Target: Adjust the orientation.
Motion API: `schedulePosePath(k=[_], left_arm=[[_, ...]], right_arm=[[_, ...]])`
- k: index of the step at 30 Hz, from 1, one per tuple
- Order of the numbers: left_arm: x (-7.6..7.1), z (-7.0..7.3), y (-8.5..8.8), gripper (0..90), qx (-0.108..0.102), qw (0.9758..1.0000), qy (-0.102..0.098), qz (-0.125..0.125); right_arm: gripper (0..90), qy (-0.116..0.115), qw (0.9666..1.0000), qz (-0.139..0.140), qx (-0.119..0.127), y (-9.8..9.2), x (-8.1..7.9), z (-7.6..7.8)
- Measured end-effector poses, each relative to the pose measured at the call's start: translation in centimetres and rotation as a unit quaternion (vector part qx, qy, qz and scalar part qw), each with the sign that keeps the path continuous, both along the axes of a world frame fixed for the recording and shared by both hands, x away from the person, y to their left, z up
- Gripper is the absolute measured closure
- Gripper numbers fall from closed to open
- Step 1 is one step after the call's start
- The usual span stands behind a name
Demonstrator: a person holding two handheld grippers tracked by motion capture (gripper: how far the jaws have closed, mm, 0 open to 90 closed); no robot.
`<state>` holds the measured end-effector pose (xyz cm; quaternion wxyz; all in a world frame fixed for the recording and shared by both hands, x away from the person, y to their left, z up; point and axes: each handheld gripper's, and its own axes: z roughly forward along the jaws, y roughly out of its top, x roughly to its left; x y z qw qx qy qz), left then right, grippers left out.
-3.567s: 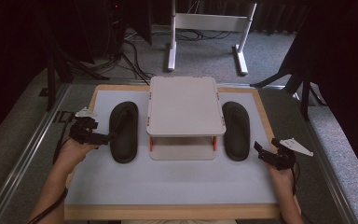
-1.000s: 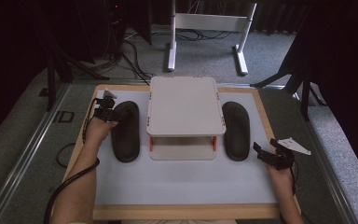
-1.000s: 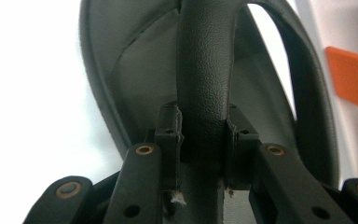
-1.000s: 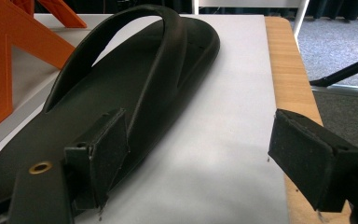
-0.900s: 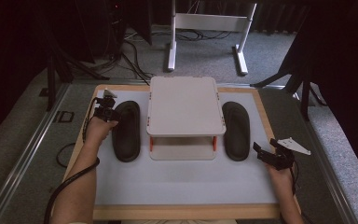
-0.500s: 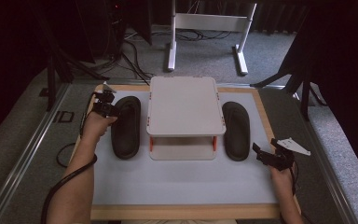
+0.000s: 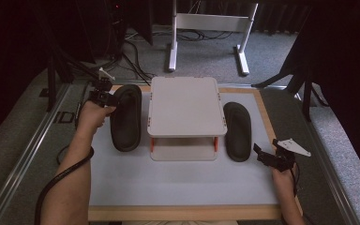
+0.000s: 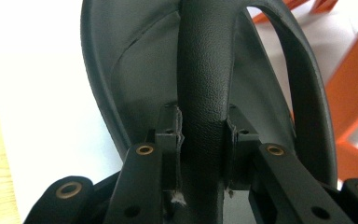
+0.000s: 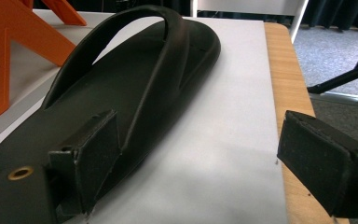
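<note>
Left gripper point(image 8: 200, 135) clamped on the strap point(image 8: 205, 70) of the left sandal point(image 7: 125, 117), lifting its far end beside the white rack point(image 7: 186, 105), presumably for shelving; right gripper point(image 9: 196, 158) open, idle near the right sandal point(image 7: 237, 130).

Left sandal point(image 8: 205, 93): matt black, grained rubber strap. Table rim point(image 7: 183, 213): pale wood.

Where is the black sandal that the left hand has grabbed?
In the high view the left sandal lies left of the white stand, its strap clamped in the left gripper.
</note>
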<state>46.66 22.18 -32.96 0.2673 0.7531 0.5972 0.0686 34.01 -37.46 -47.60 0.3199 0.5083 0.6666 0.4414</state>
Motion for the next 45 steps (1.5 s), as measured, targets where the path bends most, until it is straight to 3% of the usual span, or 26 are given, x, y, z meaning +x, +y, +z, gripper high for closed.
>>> schedulePosePath(k=[7, 12, 18, 23, 29, 31, 39, 43, 45], left_arm=[[-0.4, 2.1, -0.3, 71.9, 0.018, 0.9998, -0.002, -0.006], [-0.8, 4.7, 0.0, 71.9, 0.008, 0.9998, -0.015, -0.006], [-1.0, 6.9, -1.3, 71.9, 0.004, 0.9994, -0.03, -0.015], [-0.9, 8.2, -3.2, 71.9, 0.017, 0.9988, -0.037, -0.027], [-0.5, 8.6, -5.3, 71.9, 0.025, 0.9985, -0.03, -0.038], [-0.1, 8.7, -6.8, 71.9, 0.031, 0.9981, -0.029, -0.045], [0.5, 9.4, -10.0, 71.9, 0.025, 0.9971, -0.03, -0.065], [0.6, 9.3, -12.0, 71.8, 0.004, 0.9965, -0.036, -0.075], [0.7, 9.2, -12.2, 71.8, -0.005, 0.9968, -0.036, -0.072]], right_arm=[[12.4, 0.0, 1.0, 0.003, -0.003, 0.0, 0.0, 0.0], [12.8, 0.002, 1.0, 0.003, 0.0, 0.0, 0.1, 0.0], [12.8, 0.003, 1.0, 0.004, -0.004, 0.1, 0.0, 0.0], [12.8, 0.003, 1.0, 0.004, -0.002, 0.0, 0.1, 0.0], [12.8, 0.004, 1.0, 0.006, -0.002, 0.0, 0.1, 0.0], [12.9, 0.004, 1.0, 0.006, -0.003, 0.0, 0.1, 0.0], [13.0, 0.006, 1.0, 0.007, -0.002, 0.0, 0.1, 0.0], [13.1, 0.006, 1.0, 0.007, -0.002, 0.0, 0.1, 0.0], [13.1, 0.006, 1.0, 0.007, -0.002, 0.0, 0.1, 0.0]])
